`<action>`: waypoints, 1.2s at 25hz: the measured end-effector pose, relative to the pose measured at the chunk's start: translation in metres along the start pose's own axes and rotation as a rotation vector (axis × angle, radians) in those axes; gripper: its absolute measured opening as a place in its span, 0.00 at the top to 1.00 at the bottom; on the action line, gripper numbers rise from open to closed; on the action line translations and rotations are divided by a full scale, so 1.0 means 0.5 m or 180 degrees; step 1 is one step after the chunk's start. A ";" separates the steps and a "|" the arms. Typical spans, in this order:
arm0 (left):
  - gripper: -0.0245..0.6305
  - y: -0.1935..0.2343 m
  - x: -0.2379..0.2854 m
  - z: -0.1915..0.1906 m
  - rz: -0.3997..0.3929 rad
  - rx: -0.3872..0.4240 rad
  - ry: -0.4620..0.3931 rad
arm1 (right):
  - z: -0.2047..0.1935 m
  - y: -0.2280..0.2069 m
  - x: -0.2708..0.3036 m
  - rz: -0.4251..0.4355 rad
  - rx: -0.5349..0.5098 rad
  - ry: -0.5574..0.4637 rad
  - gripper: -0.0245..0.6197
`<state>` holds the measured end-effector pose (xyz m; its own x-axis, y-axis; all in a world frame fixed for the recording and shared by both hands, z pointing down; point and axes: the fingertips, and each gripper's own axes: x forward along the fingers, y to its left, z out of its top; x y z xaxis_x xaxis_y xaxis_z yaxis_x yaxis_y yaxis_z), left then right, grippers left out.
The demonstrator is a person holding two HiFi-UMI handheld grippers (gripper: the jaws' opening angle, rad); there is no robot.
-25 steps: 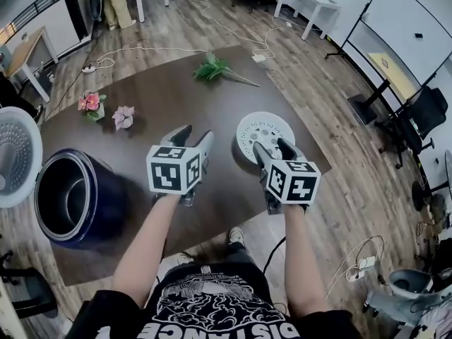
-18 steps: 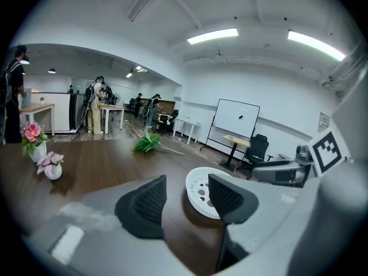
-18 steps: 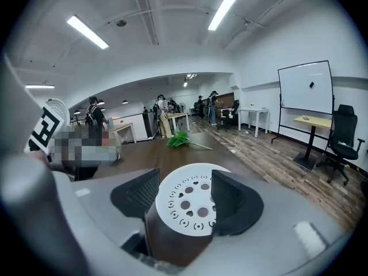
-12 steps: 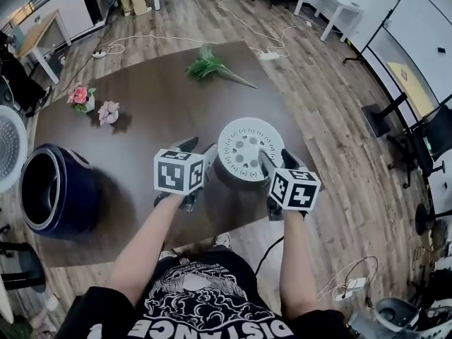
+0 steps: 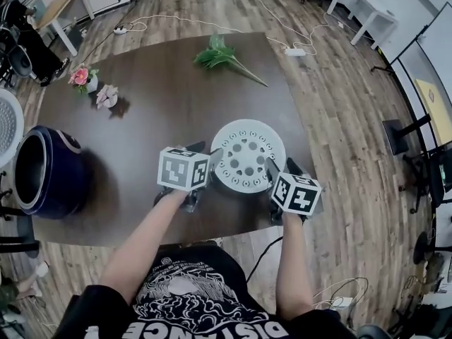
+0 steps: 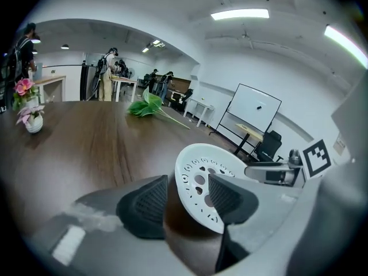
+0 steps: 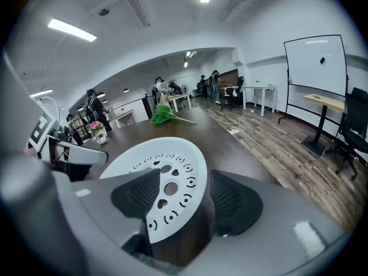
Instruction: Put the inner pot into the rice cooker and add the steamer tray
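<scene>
Steamer tray (image 5: 248,155) sits at the table's (image 5: 155,104) near edge on a dark round body, probably the inner pot. Left gripper (image 5: 207,152) and right gripper (image 5: 280,167) straddle opposite rims, jaws apart and unclamped. Looks set for a level two-sided lift toward the rice cooker (image 5: 42,171), left.

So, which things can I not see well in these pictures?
Cooker inside: head view, dark and seen slantwise; whether a pot sits there is unclear.
Lid: head view, cut off by the left edge.
Tray underside: all views, hidden by its own top.
People at the back: left gripper view, too small.
</scene>
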<state>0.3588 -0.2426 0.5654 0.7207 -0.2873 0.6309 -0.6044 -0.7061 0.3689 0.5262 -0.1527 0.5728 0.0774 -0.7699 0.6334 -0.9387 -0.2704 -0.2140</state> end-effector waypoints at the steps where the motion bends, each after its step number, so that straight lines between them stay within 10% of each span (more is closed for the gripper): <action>1: 0.62 0.004 0.006 -0.005 0.0026 -0.0034 0.0031 | -0.006 -0.005 0.007 0.0014 0.0002 0.0038 0.54; 30: 0.83 0.031 -0.018 -0.011 0.0265 -0.0577 -0.0215 | 0.015 0.025 0.031 0.0232 -0.0093 0.0092 0.81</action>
<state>0.3409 -0.2473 0.5694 0.6830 -0.3869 0.6195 -0.7097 -0.5519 0.4378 0.5180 -0.1724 0.5743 -0.0010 -0.7698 0.6383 -0.9510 -0.1967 -0.2387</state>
